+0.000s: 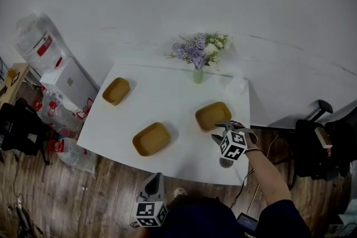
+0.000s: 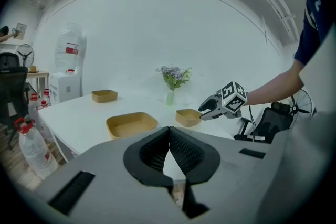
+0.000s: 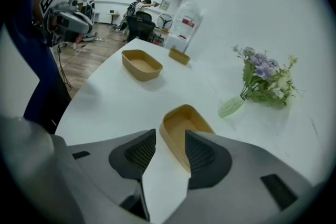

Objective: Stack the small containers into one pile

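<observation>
Three tan containers lie on the white table (image 1: 167, 92): one at the far left (image 1: 116, 90), one in the middle (image 1: 151, 139), one at the right (image 1: 213, 116). My right gripper (image 1: 223, 126) is at the right container's near end. In the right gripper view the gripper (image 3: 170, 147) is open, and the near wall of that container (image 3: 184, 126) stands between the jaws, with a gap on the left side. My left gripper (image 1: 157, 176) hovers just off the table's front edge. In its own view it (image 2: 169, 131) is shut and empty, pointing toward the middle container (image 2: 131, 124).
A small vase of purple and white flowers (image 1: 199, 53) stands at the table's back edge. A white dispenser (image 1: 70, 83) and water bottles (image 1: 36, 42) stand to the left. A black chair (image 1: 321, 142) is at the right on the wooden floor.
</observation>
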The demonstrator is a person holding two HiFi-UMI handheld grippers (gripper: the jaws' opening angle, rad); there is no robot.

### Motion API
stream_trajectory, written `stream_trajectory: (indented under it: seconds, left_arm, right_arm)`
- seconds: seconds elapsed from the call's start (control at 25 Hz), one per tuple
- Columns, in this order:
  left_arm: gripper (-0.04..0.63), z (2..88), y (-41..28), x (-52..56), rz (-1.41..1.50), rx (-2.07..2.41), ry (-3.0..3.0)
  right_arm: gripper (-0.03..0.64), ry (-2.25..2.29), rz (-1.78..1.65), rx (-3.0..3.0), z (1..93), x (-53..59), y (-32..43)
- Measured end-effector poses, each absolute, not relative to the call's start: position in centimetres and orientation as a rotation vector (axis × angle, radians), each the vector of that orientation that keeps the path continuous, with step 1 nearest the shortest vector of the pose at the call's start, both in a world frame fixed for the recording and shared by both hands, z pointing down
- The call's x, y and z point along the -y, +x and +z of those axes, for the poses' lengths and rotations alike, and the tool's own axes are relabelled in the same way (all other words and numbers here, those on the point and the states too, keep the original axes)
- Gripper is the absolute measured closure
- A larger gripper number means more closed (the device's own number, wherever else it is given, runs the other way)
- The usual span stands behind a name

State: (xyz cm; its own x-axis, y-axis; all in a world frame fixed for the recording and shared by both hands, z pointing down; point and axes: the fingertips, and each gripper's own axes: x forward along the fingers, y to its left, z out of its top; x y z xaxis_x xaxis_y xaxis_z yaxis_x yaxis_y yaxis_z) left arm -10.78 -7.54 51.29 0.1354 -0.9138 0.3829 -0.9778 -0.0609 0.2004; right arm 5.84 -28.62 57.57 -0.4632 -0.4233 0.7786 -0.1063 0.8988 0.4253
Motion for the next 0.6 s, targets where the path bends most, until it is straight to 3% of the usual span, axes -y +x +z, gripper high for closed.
stream_trajectory:
  seconds: [0.6]
  left_arm:
    - [0.575, 52.8, -12.0, 8.1, 0.285, 1.755, 2.042]
  right_arm:
    - [0.44, 0.058, -0.568, 1.708, 64.4, 32.0, 5.7]
